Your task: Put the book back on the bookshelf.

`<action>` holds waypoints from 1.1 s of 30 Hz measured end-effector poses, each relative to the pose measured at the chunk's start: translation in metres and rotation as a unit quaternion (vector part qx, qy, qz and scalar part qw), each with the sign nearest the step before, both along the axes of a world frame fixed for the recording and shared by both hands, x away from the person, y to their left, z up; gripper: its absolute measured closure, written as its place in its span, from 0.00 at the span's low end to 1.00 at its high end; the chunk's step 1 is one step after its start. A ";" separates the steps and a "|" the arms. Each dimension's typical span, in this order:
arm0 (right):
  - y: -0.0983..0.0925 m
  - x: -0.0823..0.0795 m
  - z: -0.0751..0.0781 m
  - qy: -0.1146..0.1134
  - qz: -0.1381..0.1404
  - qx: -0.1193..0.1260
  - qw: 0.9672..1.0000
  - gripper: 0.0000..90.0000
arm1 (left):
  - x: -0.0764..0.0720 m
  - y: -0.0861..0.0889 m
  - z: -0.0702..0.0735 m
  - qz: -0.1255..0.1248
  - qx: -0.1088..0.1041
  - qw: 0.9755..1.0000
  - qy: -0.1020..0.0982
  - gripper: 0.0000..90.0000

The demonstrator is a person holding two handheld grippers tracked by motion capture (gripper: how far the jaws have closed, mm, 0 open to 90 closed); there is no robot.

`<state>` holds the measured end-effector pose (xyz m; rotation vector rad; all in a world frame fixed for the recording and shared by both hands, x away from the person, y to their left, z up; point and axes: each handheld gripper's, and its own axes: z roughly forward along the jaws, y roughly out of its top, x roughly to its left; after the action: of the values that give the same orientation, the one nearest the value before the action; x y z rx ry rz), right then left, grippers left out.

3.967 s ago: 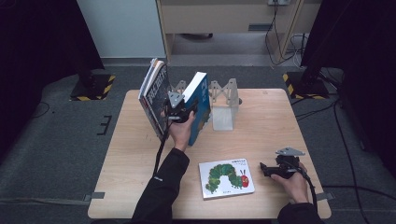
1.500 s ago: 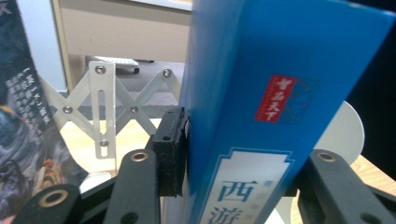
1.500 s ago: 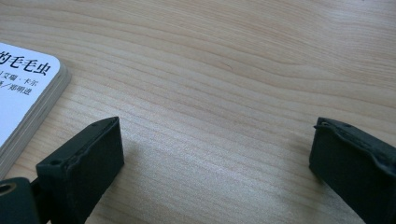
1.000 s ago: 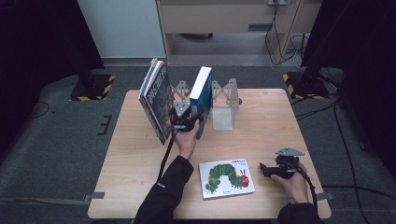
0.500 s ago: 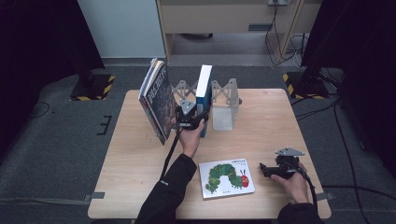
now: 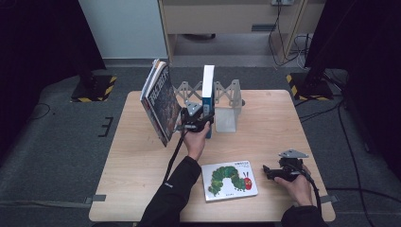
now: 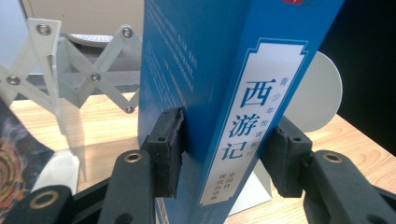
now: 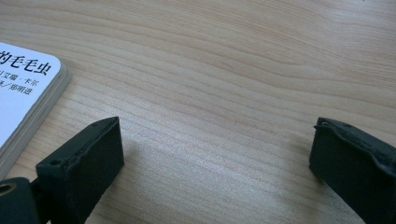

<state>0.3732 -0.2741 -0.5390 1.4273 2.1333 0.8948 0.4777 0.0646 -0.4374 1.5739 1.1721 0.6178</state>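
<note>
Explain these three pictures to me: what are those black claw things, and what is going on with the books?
A person sits at a wooden table holding a hand-operated gripper in each hand. One picture looks down from above; the other two come from cameras riding on the grippers. The left gripper clamps a blue book by its spine, standing it upright in a white folding book rack. A dark-covered book leans at the rack's left. The right gripper rests open on the table, holding nothing, beside a caterpillar picture book lying flat.
</note>
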 end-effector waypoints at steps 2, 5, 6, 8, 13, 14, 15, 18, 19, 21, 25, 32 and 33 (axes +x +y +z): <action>0.000 0.000 0.000 0.000 0.000 0.000 1.000 0.04 | 0.001 -0.002 0.000 -0.001 0.002 1.000 0.001 0.57; 0.000 0.000 0.000 0.000 0.000 0.000 1.000 0.03 | 0.002 -0.004 0.000 -0.001 -0.002 1.000 -0.001 0.56; 0.000 0.000 0.000 0.000 0.000 0.000 1.000 0.03 | 0.002 -0.004 0.000 -0.002 -0.001 1.000 -0.001 0.56; 0.000 0.000 0.000 0.000 0.000 0.000 1.000 0.03 | 0.003 -0.005 0.000 -0.003 -0.001 1.000 0.001 0.56; 0.000 0.000 0.000 0.000 0.000 0.000 1.000 0.03 | 0.004 -0.005 0.000 -0.006 0.000 1.000 0.001 0.55; 0.000 0.000 0.000 0.000 0.000 0.000 1.000 0.03 | 0.004 -0.005 0.000 -0.007 -0.002 1.000 0.005 0.55; 0.000 0.000 0.000 0.000 0.000 0.000 1.000 0.03 | 0.005 -0.004 0.000 -0.008 -0.002 1.000 0.005 0.54; 0.000 0.000 0.000 0.000 0.000 0.000 1.000 0.03 | 0.005 -0.004 0.000 -0.011 -0.001 1.000 0.005 0.54; 0.000 0.000 0.000 0.000 0.000 0.000 1.000 0.03 | 0.006 -0.005 0.000 -0.011 -0.001 1.000 0.005 0.53; 0.000 0.000 0.000 0.000 0.000 0.000 1.000 0.03 | 0.006 -0.005 0.000 -0.013 -0.001 1.000 0.005 0.53; 0.000 0.000 0.000 0.000 0.000 0.000 1.000 0.03 | 0.005 -0.003 0.000 -0.016 -0.003 1.000 0.004 0.53; -0.001 0.001 0.000 -0.001 -0.004 0.002 1.000 0.03 | -0.003 0.003 0.008 -0.035 -0.013 0.999 -0.003 0.54; -0.001 0.001 0.000 0.000 -0.003 0.001 1.000 0.03 | -0.005 0.004 0.009 -0.038 -0.014 0.999 -0.005 0.54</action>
<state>0.3739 -0.2752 -0.5391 1.4344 2.1262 0.8952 0.4731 0.0688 -0.4287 1.5827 1.1037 0.5558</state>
